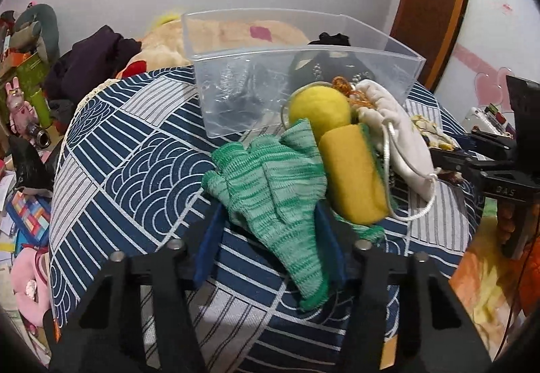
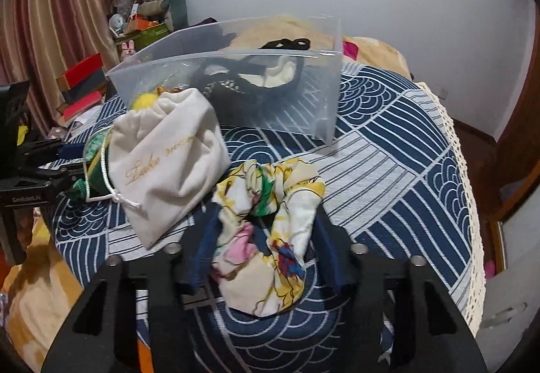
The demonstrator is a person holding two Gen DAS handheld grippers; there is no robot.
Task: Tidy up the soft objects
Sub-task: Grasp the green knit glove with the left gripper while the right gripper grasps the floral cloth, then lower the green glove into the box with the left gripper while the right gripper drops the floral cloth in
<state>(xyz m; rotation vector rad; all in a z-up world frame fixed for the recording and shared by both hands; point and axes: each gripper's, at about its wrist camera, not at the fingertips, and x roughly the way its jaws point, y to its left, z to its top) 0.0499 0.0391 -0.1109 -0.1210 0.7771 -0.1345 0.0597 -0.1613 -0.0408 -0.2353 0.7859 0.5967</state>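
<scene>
A green knit glove (image 1: pixel 270 201) lies on the patterned table between the blue fingers of my left gripper (image 1: pixel 268 221), which stands open around it. Beside it lie a yellow sponge (image 1: pixel 354 177), a yellow ball (image 1: pixel 320 109) and a white drawstring pouch (image 1: pixel 398 140), also in the right wrist view (image 2: pixel 168 163). A floral scrunchie (image 2: pixel 266 221) lies between the fingers of my right gripper (image 2: pixel 266 217), open around it. A clear plastic bin (image 1: pixel 303 52) stands behind and holds a black item (image 2: pixel 249 82).
The round table has a blue and white cloth (image 2: pixel 388 170) with a lace edge (image 2: pixel 462 187). The right gripper shows at the right of the left wrist view (image 1: pixel 472 160). Clutter, boxes and toys stand around the table (image 1: pixel 27 96); a door (image 1: pixel 435 1) is behind.
</scene>
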